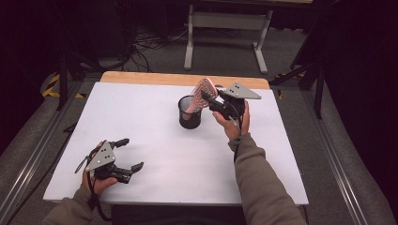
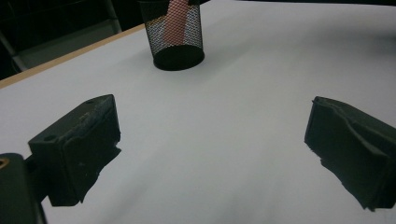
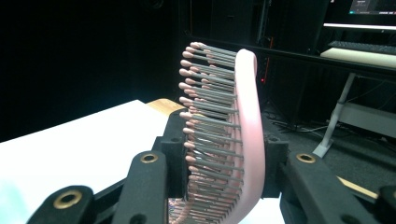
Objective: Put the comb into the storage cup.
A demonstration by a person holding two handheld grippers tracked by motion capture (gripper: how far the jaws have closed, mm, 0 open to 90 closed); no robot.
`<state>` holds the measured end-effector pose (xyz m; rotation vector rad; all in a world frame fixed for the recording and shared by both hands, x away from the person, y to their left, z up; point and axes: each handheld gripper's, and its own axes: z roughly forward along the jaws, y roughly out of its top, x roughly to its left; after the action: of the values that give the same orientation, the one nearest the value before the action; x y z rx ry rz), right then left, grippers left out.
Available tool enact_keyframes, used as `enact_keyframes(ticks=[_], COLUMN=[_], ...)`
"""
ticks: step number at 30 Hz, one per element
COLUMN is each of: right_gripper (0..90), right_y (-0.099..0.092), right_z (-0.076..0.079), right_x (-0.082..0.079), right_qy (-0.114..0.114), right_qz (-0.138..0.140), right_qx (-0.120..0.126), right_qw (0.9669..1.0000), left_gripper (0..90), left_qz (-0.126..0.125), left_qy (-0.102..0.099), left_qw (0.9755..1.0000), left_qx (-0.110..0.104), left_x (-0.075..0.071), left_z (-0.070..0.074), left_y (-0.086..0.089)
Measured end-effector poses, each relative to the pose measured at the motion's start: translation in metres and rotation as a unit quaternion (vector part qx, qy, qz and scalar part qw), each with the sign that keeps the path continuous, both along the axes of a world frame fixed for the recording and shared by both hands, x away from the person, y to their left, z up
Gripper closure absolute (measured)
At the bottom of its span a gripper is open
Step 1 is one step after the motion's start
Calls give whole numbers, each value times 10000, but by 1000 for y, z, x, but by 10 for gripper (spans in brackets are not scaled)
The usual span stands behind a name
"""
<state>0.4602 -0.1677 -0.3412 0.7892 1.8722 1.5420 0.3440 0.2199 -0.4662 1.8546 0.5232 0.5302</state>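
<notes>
A pink hairbrush (image 1: 201,96) with grey bristles stands tilted, its handle down inside a black mesh cup (image 1: 189,114) at the table's middle back. My right gripper (image 1: 210,101) is shut on the brush's head just right of the cup; in the right gripper view the jaws clamp the brush (image 3: 224,135) from both sides. The left gripper (image 1: 130,154) rests open near the front left corner, nothing between its jaws. Its own view shows the cup (image 2: 175,35) far ahead with the pink handle inside.
The white table top (image 1: 155,154) has a wooden strip (image 1: 141,78) along its far edge. A grey metal frame (image 1: 225,28) and cables lie on the floor beyond.
</notes>
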Motion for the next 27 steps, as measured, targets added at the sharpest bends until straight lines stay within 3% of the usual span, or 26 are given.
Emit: enact_keyframes(ticks=[5, 21, 27], right_gripper=[637, 635, 634], right_y=[-1, -1, -7], right_z=[-4, -17, -22], right_x=[2, 5, 7], right_qy=[88, 224, 292], right_qz=[45, -38, -99], right_qx=[150, 121, 305], right_qw=[9998, 9997, 9991], left_gripper=[43, 54, 55], left_qz=[1, -4, 21], left_qy=[14, -8, -17], left_qw=[10000, 10000, 10000], left_qx=[-8, 11, 41], left_x=[0, -1, -1], left_z=[0, 0, 0], left_y=[0, -1, -1])
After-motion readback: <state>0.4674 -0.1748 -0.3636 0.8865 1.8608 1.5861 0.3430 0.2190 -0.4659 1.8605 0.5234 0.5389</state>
